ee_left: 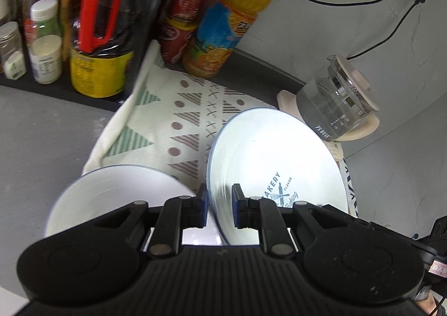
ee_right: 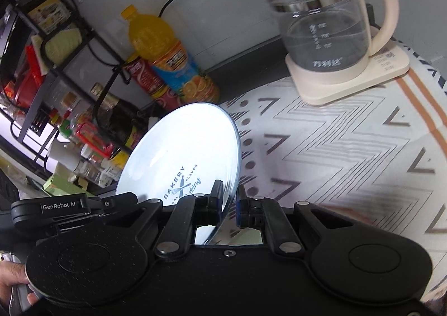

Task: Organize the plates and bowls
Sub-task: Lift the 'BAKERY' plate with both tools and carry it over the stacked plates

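A white plate [ee_left: 279, 148] with a blue rim and a "BAKERY" print is held tilted above the patterned cloth [ee_left: 181, 120]. My left gripper [ee_left: 220, 195] is shut on its left rim. My right gripper [ee_right: 229, 190] is shut on the right rim of the same plate [ee_right: 181, 142]. In the right wrist view the left gripper [ee_right: 69, 207] shows at the plate's far edge. A second white plate [ee_left: 111, 193], blurred, lies lower down at the left, partly hidden behind my left fingers.
A glass kettle [ee_right: 327, 28] on a cream base stands at the back of the cloth [ee_right: 335, 148]. An orange juice bottle [ee_left: 237, 16] and red cans [ee_left: 187, 0] stand by the wall. A black rack of sauce bottles [ee_left: 92, 36] fills the left side. Cables run to wall sockets.
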Demonstrator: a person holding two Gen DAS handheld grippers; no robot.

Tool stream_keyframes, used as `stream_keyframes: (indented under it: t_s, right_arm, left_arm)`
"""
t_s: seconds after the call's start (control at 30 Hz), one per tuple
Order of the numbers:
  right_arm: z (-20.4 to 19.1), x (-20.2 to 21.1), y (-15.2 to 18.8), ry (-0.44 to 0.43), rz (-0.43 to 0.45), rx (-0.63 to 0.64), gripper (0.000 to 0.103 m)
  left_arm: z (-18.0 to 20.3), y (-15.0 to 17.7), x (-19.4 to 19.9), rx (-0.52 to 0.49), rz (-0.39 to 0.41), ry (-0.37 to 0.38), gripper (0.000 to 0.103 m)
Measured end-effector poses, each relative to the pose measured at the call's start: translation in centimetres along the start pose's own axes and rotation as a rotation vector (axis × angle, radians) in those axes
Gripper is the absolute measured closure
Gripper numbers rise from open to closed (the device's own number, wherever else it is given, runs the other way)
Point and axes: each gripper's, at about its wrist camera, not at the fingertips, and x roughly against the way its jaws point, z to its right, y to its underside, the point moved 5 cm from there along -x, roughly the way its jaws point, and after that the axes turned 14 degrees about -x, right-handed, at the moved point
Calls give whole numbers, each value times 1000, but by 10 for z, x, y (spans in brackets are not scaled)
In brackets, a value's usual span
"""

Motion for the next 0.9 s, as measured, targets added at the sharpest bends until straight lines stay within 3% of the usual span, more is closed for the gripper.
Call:
stream_keyframes:
  t_s: [0.9]
  right_arm:
    - [-34,-7,86,45,-28,9,94]
  left_arm:
    - [-56,59,24,29,-58,-12,88]
